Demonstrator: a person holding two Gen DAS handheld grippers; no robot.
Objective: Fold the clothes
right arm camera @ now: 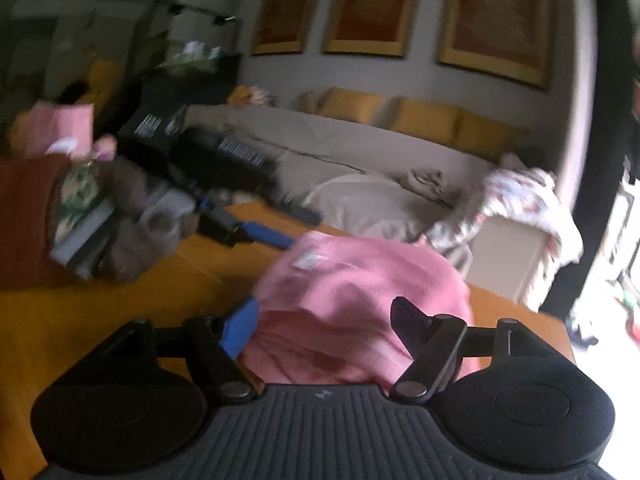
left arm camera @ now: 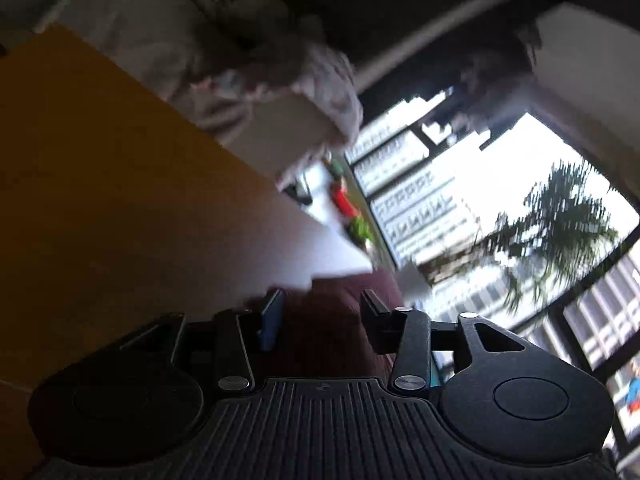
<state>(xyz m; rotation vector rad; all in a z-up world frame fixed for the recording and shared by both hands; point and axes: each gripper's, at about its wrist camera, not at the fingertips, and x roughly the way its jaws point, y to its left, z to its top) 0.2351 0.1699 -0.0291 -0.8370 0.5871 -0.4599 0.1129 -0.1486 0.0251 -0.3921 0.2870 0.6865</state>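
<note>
With the right tongs [right arm camera: 324, 320] we have the pink garment [right arm camera: 360, 280] bunched between the two fingers, the blue pad [right arm camera: 240, 328] at nine o'clock against its edge and the dark finger at three o'clock over the cloth; the gap looks wide, so we judge the tongs spread around the cloth rather than pinched on it, though blur leaves that unsure. The left tongs [left arm camera: 320, 320] are spread too, with a dark maroon cloth [left arm camera: 340, 320] lying between and just beyond their fingers, and whether they touch it we cannot tell. To fold well, we think, each pair should close on a single edge or corner rather than a thick wad, and the cloth should be drawn flat on the yellow counter [right arm camera: 120, 300] so the fold lands even. The pink garment sits at twelve o'clock of the right tongs, heaped on the counter. Farther off at ten o'clock lies a pile of mixed clothes [right arm camera: 100, 220], and beyond, a sofa [right arm camera: 360, 140].
</note>
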